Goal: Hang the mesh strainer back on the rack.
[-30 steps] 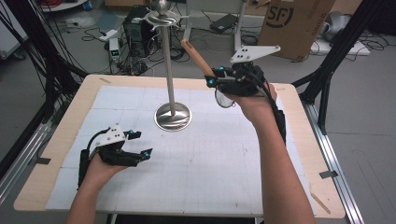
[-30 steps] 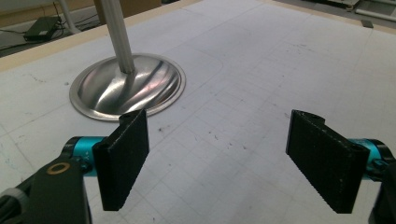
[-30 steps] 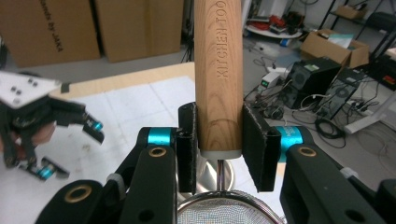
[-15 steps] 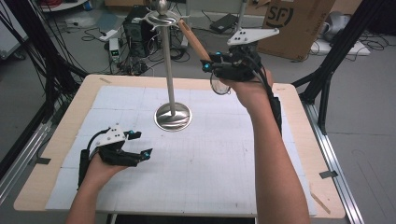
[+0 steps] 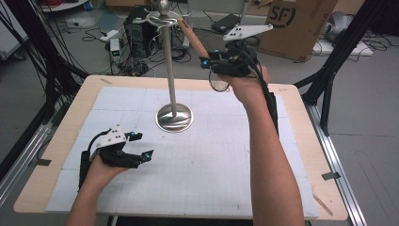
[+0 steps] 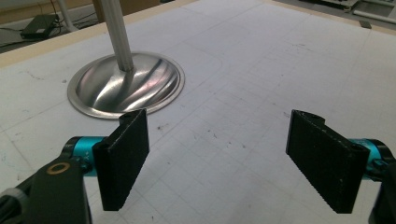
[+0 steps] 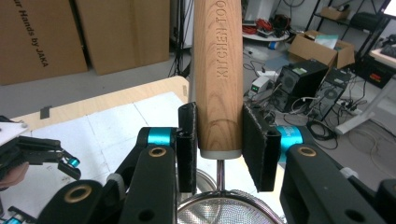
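Right gripper clamped on strainer handle, raised at 12 o'clock beside the stand top, likely to hook it on. Left gripper jaws apart, idle at 7 o'clock on worktop.

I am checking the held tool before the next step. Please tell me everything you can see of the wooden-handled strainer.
The strainer has a round, light wooden handle stamped "KITCHEN TOO...", a grey collar at its lower end, and a thin metal stem leading to a fine wire-mesh bowl with a metal rim. The right claw is shut on the handle near the collar. In the high view it is held in the air, its handle slanting up toward the top of the metal stand.
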A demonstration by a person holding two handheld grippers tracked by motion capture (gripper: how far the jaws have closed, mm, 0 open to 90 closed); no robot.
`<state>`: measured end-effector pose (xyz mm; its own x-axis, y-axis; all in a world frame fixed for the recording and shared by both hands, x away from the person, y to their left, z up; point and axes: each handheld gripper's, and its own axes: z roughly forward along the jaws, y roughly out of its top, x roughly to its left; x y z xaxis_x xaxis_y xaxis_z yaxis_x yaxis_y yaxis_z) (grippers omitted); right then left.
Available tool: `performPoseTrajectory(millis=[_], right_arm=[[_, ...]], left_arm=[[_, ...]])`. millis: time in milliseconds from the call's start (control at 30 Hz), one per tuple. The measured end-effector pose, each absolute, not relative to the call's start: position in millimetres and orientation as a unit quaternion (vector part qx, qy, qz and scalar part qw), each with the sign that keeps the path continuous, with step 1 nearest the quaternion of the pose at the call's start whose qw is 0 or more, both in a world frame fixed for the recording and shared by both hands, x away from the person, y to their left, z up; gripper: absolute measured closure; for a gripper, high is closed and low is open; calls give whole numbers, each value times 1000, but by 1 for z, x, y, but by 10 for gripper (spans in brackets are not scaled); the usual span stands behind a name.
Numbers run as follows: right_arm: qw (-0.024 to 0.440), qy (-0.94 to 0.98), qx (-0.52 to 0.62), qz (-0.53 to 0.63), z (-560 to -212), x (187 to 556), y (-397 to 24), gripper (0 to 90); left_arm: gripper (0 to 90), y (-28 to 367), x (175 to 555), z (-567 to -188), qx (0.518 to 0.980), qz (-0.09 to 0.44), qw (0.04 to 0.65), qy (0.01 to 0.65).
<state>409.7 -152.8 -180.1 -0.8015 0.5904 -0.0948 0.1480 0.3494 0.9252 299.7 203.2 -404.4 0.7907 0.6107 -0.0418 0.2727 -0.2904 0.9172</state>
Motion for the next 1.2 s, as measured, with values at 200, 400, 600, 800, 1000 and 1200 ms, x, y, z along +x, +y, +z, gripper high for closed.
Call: performPoseTrajectory(millis=[200,400,600,800,1000,1200], right_arm=[[194,787,248,530,-184,422,-153,682],[188,792,247,526,-191,429,-145,682],[184,800,242,517,-196,434,-135,682],[179,806,238,511,-200,436,-126,681],[178,806,235,513,-203,438,-123,680],[171,806,242,513,-204,438,-121,678]], left_arm=[[219,204,300,-405,786,160,526,283],[219,205,300,-405,786,159,526,283],[219,205,300,-404,785,160,528,282],[219,204,300,-405,785,159,528,282],[220,204,299,-404,785,161,529,280],[221,204,299,-403,784,161,531,279]])
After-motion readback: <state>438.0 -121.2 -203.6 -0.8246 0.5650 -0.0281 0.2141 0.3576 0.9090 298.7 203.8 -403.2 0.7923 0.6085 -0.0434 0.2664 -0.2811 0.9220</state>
